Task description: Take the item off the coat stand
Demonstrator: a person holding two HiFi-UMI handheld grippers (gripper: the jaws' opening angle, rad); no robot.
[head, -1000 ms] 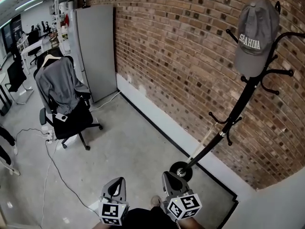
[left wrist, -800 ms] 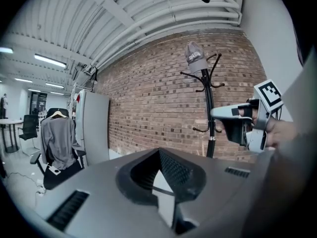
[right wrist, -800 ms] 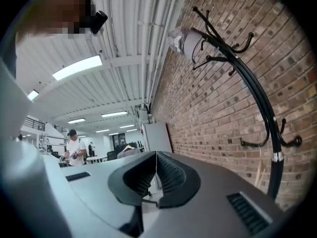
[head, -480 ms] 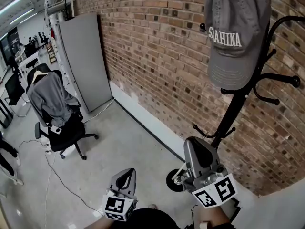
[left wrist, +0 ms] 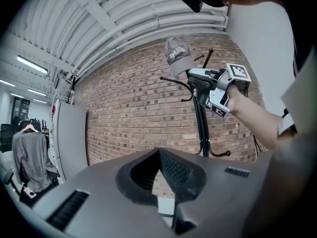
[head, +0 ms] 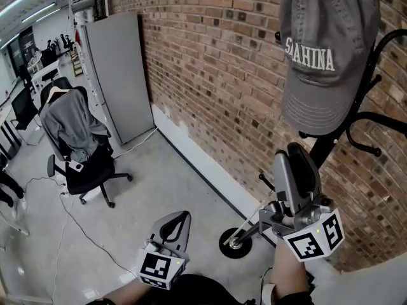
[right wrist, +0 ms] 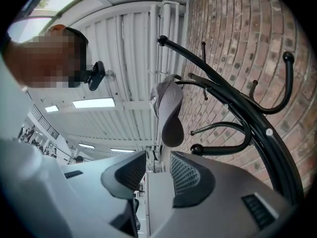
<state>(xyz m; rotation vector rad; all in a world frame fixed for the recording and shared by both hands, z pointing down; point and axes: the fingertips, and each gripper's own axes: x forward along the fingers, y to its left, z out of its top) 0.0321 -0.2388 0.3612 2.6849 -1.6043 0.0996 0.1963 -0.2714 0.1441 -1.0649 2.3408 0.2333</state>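
Observation:
A grey cap (head: 327, 56) with white lettering hangs on top of the black coat stand (head: 321, 151) against the brick wall. My right gripper (head: 297, 152) is raised just below the cap's brim, pointing up beside the pole. Its jaws are opening and nothing is between them. In the right gripper view the cap (right wrist: 166, 110) hangs above and beyond the gripper (right wrist: 158, 158), apart from it, beside the stand's curved hooks (right wrist: 233, 133). My left gripper (head: 180, 217) is held low, shut and holding nothing. The left gripper view shows the cap (left wrist: 177, 57) and the stand (left wrist: 200, 128).
The stand's round base (head: 234, 242) sits on the concrete floor by the wall. An office chair draped with a grey jacket (head: 73, 126) stands at the left, near a tall grey cabinet (head: 121, 75). Cables (head: 63, 221) trail across the floor.
My right gripper has risen from waist height to just under the cap, and its jaws have parted. The view has closed in on the stand. The left gripper stays low.

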